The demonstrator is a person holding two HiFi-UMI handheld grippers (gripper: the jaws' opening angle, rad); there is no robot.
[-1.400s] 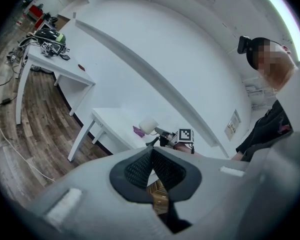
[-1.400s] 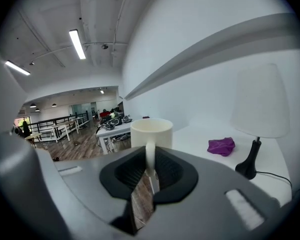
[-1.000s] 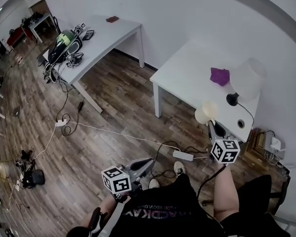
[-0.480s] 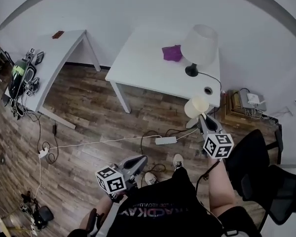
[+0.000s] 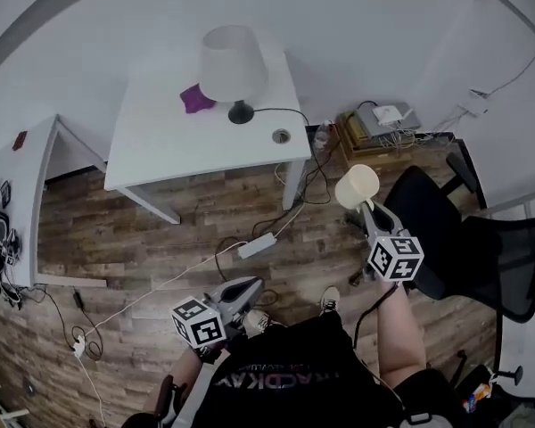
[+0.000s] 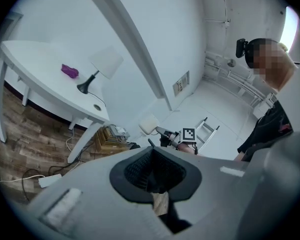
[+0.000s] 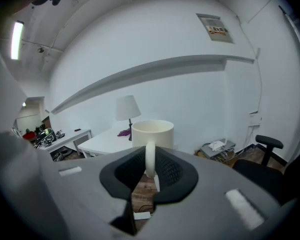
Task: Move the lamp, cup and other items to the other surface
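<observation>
right hand-held gripper [image 5: 366,210]: pinching the cream cup [image 5: 357,185] by its handle [image 7: 150,156]; jaws nearly together on the handle, cup body out past the tips, upright, rim up.
left hand-held gripper [image 5: 252,285]: jaws pressed together, nothing between them; held low in front of the person.
cup location: in the air over the wood floor [image 5: 187,239], off the right end of the white table [image 5: 160,145] and just beside the black office chair [image 5: 437,230]; resting on no surface.
rest of the load: lamp [image 5: 234,61] and purple item [image 5: 194,98] stand on that table, close together near its back edge.
second table [image 5: 36,176]: at the left edge, well apart from the cup.
risk 1: the grip is on the thin handle only, with all the weight ahead of the pads. A wrist roll or a quick swing could let the cup pivot or slip; a drop onto the floor likely breaks it.
risk 2: chair is right next to the carrying arm, so a wide swing could knock the cup.
risk 3: power strip [image 5: 256,245] and loose cables lie at the feet, a trip hazard.
risk 4: lamp cord [image 5: 266,112] runs towards the grommet hole [image 5: 281,135]. If it's tethered there, lifting the lamp could yank it over.
</observation>
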